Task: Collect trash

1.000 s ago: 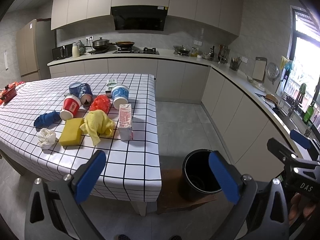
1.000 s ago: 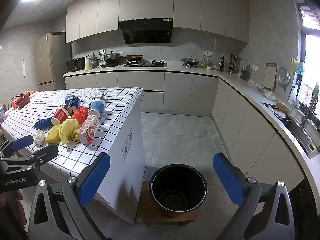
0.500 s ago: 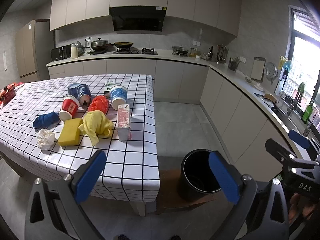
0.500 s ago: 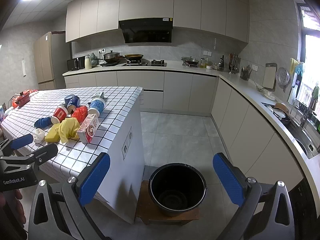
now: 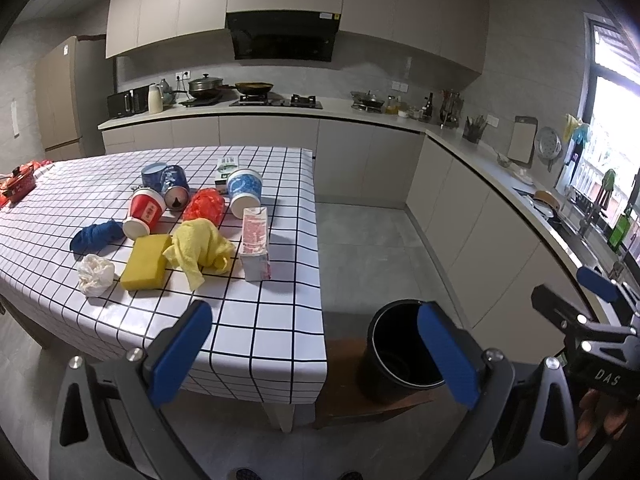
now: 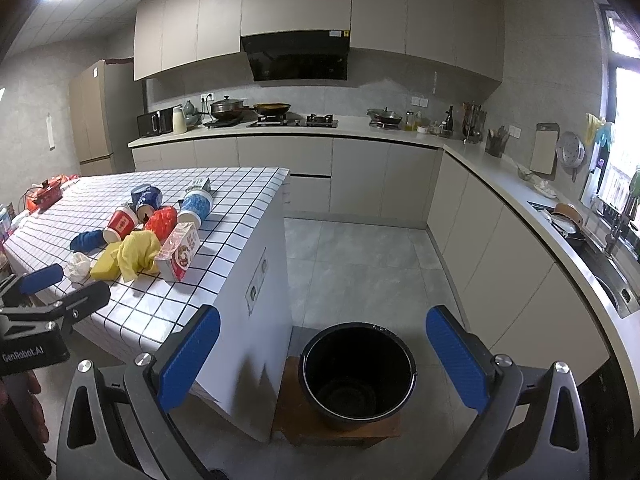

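Observation:
Trash lies on the checked table (image 5: 256, 320): a pink-and-white carton (image 5: 255, 249), a red cup (image 5: 144, 213), a blue-and-white cup (image 5: 245, 193), dark blue cups (image 5: 168, 184), a red crumpled bag (image 5: 206, 206), a white paper wad (image 5: 95, 274), a yellow cloth (image 5: 200, 249), a yellow sponge (image 5: 146, 261) and a blue cloth (image 5: 98, 234). A black bucket (image 6: 357, 368) stands on a low wooden stool (image 6: 296, 420) beside the table. My left gripper (image 5: 316, 354) hangs open before the table's near edge. My right gripper (image 6: 324, 360) is open above the bucket. Neither holds anything.
The table's white side panel (image 6: 252, 320) is just left of the bucket. Grey floor (image 6: 360, 256) stretches to the L-shaped counter (image 6: 500, 184) with a stove, pots and a sink (image 6: 612, 268). A fridge (image 5: 60, 100) stands at far left. A red toy pot (image 5: 16, 182) sits at the table's far end.
Both views have shifted only slightly; the left gripper has drifted a little toward the table. Both grippers remain open and nothing on the table has moved.

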A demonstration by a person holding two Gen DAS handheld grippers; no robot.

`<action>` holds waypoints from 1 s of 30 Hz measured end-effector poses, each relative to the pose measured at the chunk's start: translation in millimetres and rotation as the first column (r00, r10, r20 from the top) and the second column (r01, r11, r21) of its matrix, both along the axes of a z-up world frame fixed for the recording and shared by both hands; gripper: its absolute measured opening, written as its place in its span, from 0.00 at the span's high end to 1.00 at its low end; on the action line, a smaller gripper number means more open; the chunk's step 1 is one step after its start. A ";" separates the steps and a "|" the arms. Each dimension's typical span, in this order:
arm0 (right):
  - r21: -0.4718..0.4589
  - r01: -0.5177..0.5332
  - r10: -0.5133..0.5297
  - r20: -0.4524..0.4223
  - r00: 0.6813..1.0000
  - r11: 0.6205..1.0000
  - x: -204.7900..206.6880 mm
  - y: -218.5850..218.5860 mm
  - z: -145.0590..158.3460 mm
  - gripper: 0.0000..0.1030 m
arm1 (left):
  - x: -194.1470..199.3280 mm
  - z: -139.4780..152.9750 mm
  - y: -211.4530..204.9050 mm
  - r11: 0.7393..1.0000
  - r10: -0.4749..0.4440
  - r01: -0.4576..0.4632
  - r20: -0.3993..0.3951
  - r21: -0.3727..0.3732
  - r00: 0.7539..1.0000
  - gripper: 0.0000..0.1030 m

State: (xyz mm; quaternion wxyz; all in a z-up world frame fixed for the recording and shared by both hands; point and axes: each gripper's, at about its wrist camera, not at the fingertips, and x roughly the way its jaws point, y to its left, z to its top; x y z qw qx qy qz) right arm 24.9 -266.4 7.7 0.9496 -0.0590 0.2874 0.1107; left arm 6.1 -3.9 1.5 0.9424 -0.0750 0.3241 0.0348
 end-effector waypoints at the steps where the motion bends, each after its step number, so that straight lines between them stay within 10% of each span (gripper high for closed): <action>1: 0.001 -0.005 0.005 -0.005 1.000 1.000 1.9 0.5 -1.4 0.00 | 0.2 -0.2 1.6 1.000 0.006 -0.006 0.002 0.001 1.000 0.00; 18: 0.026 -0.143 0.145 -0.124 0.982 0.989 43.9 47.0 -27.0 0.00 | -18.3 -11.2 86.3 0.966 0.243 -0.234 0.071 -0.112 0.968 0.00; 30: 0.016 -0.311 0.311 -0.106 0.944 0.950 53.8 144.9 -32.7 0.15 | -23.6 -32.4 157.1 0.925 0.378 -0.377 -0.024 0.040 0.925 0.00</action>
